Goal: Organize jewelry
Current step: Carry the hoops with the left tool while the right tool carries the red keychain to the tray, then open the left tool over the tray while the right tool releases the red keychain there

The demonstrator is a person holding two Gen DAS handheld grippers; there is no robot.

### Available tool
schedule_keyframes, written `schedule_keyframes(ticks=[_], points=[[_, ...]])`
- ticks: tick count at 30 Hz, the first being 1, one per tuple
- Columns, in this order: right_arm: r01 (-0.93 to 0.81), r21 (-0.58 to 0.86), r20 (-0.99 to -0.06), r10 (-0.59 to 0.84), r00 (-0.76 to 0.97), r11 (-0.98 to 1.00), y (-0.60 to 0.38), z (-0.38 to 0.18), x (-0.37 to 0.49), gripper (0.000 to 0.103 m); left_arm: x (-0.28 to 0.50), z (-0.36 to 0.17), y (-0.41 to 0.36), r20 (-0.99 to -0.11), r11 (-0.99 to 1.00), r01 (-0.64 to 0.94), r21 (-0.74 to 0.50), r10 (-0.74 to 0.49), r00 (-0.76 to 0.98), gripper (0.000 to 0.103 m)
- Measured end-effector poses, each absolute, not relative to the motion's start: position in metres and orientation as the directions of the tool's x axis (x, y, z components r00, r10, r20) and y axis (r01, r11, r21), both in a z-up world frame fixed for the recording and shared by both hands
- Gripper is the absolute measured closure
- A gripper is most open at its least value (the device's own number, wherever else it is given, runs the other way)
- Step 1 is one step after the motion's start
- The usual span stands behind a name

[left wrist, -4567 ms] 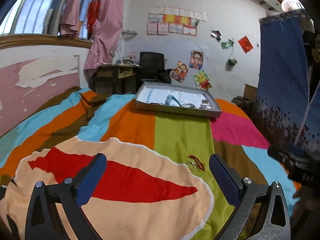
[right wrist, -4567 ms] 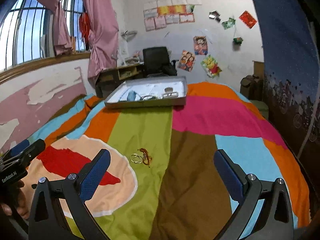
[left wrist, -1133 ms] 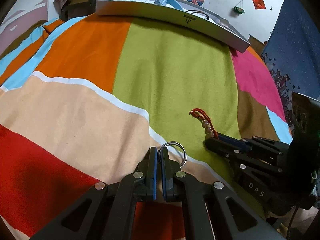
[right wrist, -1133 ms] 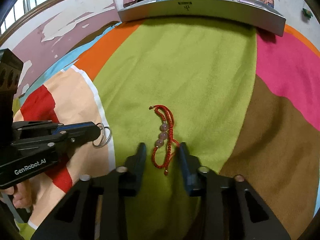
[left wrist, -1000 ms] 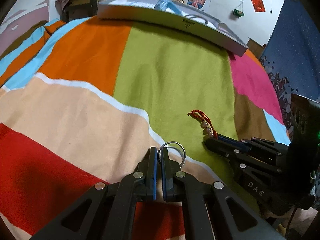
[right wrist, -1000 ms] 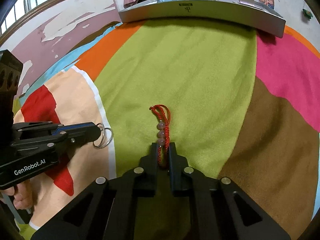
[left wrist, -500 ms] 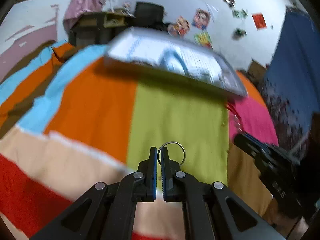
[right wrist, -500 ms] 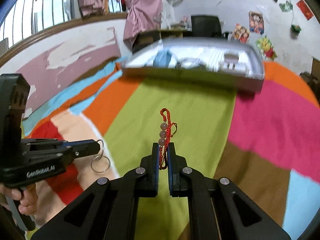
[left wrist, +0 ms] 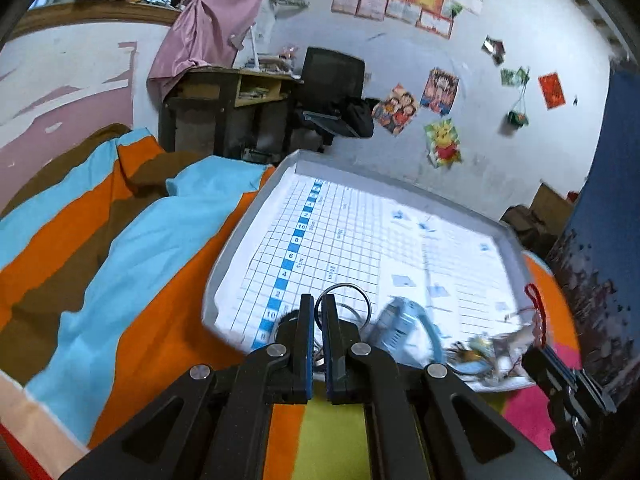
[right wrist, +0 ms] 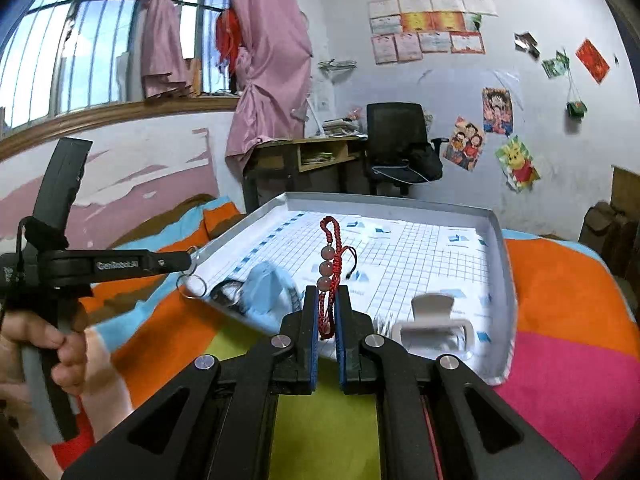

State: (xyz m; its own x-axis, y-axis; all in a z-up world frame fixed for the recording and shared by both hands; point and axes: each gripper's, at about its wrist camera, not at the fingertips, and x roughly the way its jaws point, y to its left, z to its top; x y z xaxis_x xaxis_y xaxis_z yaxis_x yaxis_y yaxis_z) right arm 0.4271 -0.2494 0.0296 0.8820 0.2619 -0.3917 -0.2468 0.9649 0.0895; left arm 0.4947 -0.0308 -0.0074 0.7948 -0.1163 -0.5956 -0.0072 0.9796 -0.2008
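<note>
Moved since a second ago: both tools, then low over the green panel of the bedspread, are now lifted and carried forward to the near edge of the tray; both items are off the bedspread.

Left tool point(left wrist: 316, 312): fingers together, clamped on the metal rings point(left wrist: 342, 300). The rings stand up from the fingertips at lower centre of the left view, over the tray's near left part. Gripped by the rim, presumably so the loops hang free for release.

Right tool point(right wrist: 327, 312): fingers together, clamped on the red beaded bracelet point(right wrist: 330, 264). Its cord and three pale beads rise above the fingertips at centre of the right view, over the tray's near edge.

Tray point(right wrist: 502, 248): shallow, grey, raised rim on all sides, lined with a gridded paper sheet. It rests on the striped bedspread point(left wrist: 132, 248), filling the middle of both views.

Already in the tray: a light blue band point(right wrist: 272, 284) at the near left, a dark ring beside it, a white hair clip point(right wrist: 434, 326) at the near right, and a blurred cluster of small pieces at lower right of the left view.

Open room: the far half of the gridded sheet is bare. The near strip is crowded, so a drop further in looks cleaner. The rim must be cleared on entry. The two tools sit side by side, apart, with room between them.
</note>
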Motion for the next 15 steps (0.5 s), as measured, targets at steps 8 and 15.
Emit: schedule_keyframes(ticks=[8,15], points=[[-0.223,0.104,-0.471,0.245,0.847,0.969,-0.247,-0.009,0.453,0.096,0.517,-0.033,-0.034,-0.648,0.975,0.002,-0.221,-0.148,0.747,0.099],[-0.197,0.131,-0.468,0.236,0.852,0.972,-0.251,-0.013,0.455,0.094,0.513,-0.035,-0.04,-0.657,0.983,0.003,-0.185,-0.126,0.743,0.096]])
